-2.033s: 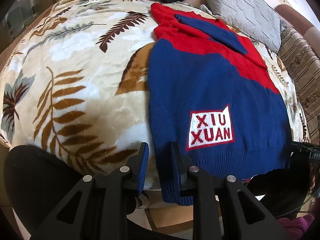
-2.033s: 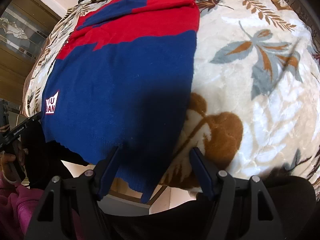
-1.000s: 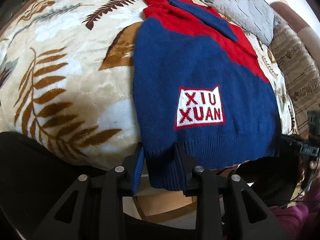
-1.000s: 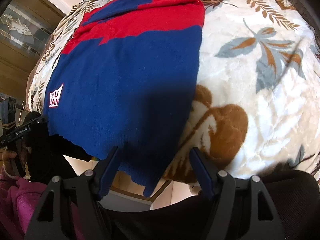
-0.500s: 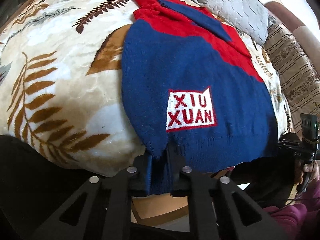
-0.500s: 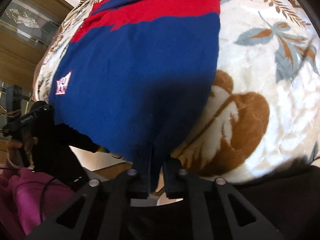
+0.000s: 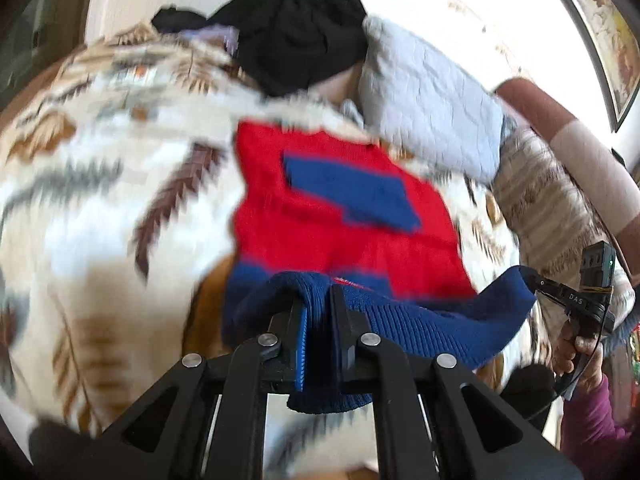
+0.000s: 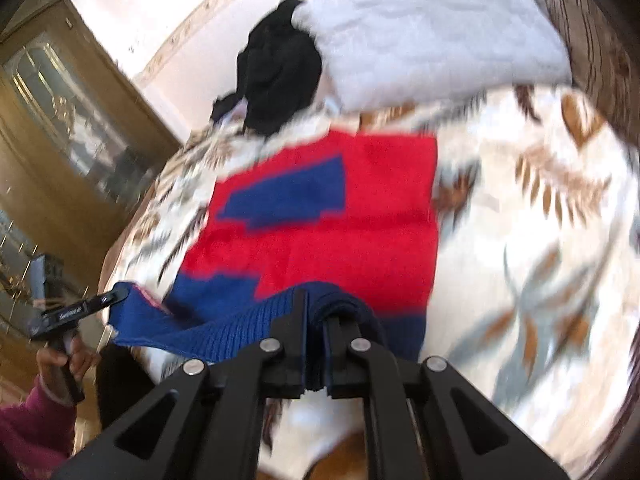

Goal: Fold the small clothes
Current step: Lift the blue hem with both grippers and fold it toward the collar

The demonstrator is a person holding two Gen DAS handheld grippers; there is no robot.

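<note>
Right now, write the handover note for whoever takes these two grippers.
Left gripper: shut on the sweater's ribbed blue hem, near one corner.
Right gripper: shut on the same hem at the other corner.
Sweater: red upper part flat on the leaf-print blanket; hem raised off the blanket between both grippers.
Done: both corners gripped, hem raised.
Left: probably carry the hem toward the red end, lay it down, release, finish the fold.

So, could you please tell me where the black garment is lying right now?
The black garment sits bunched at the far end of the leaf-print blanket, beyond the red and blue sweater, touching the grey quilted pillow on its left side.
</note>
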